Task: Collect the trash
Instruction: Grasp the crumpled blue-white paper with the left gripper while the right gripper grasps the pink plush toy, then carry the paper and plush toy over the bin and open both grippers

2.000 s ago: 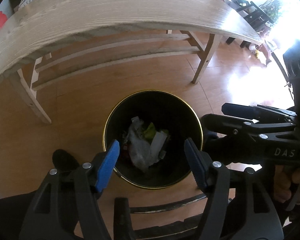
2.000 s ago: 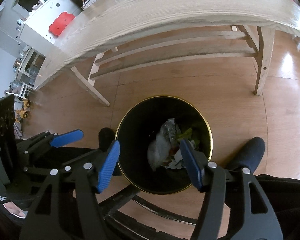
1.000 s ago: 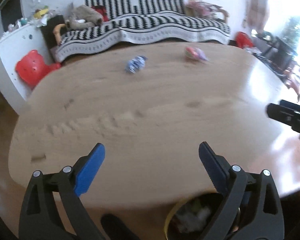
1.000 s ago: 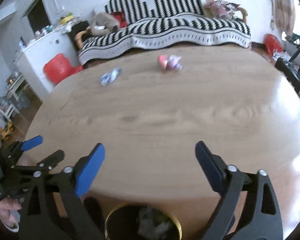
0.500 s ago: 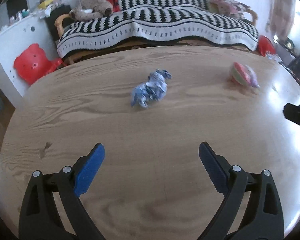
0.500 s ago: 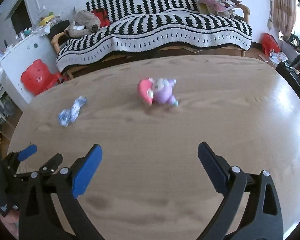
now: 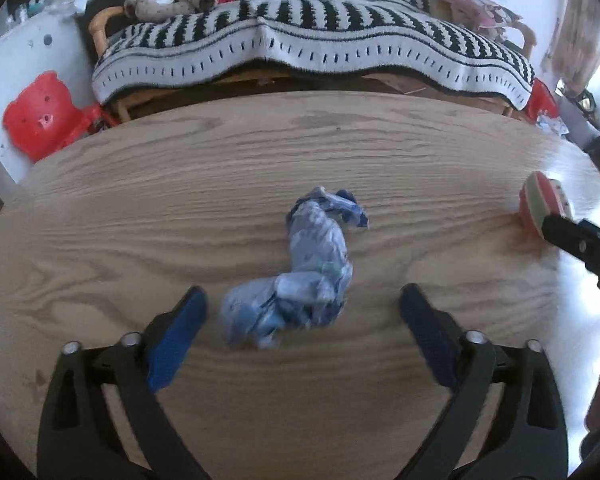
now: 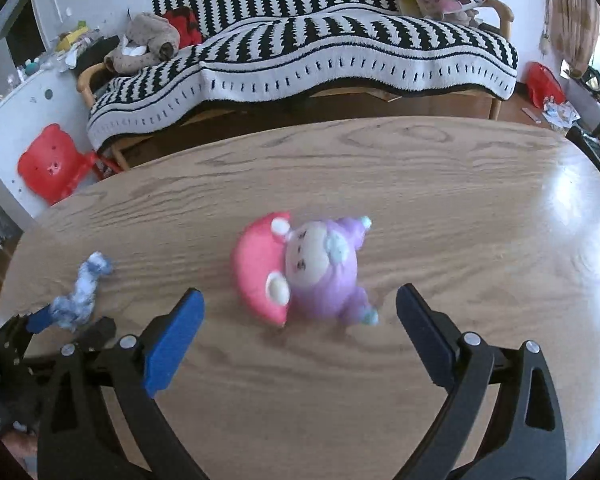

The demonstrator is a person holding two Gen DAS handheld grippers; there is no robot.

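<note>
A crumpled blue and white wrapper lies on the wooden table. My left gripper is open, its blue pads on either side of the wrapper's near end, not touching it. A pink and purple plush toy lies on the table in the right wrist view. My right gripper is open just in front of it, a pad on each side. The wrapper also shows at the left of the right wrist view, and the toy at the right of the left wrist view.
A sofa with a black and white striped blanket stands behind the table. A red bear-shaped stool stands by a white cabinet at the left. The table's far edge curves just beyond the two objects.
Both grippers have risen from over the black trash bin to the tabletop and moved forward. The wrapper and the toy now lie close between the open pads.
</note>
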